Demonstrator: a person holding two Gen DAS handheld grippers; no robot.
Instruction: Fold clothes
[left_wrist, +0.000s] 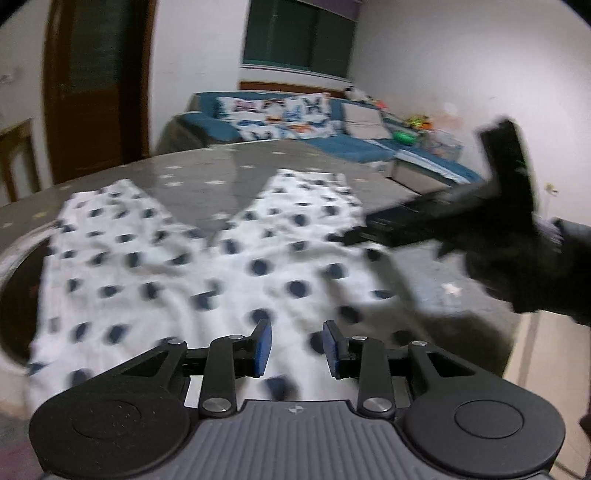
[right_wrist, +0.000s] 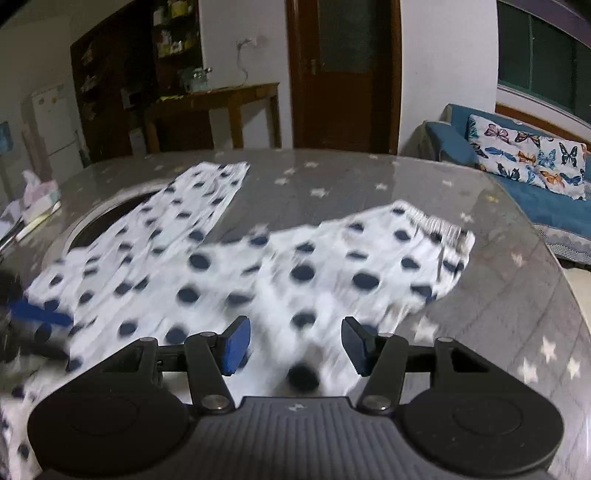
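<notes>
White trousers (left_wrist: 192, 266) with dark blue dots lie spread flat on the grey star-patterned table (left_wrist: 207, 166), both legs pointing away from me in a V, the left one reaching over a round dark opening in the tabletop. My left tool (left_wrist: 297, 349) hangs low over the waist end; its blue pads stand a narrow gap apart, nothing gripped, cloth only showing beneath. My right tool (right_wrist: 295, 345) hovers over the same garment near its right edge, jaws about half apart and empty. Both views are motion-blurred. A blue sofa (right_wrist: 517, 173) with a butterfly cushion stands beyond the table.
</notes>
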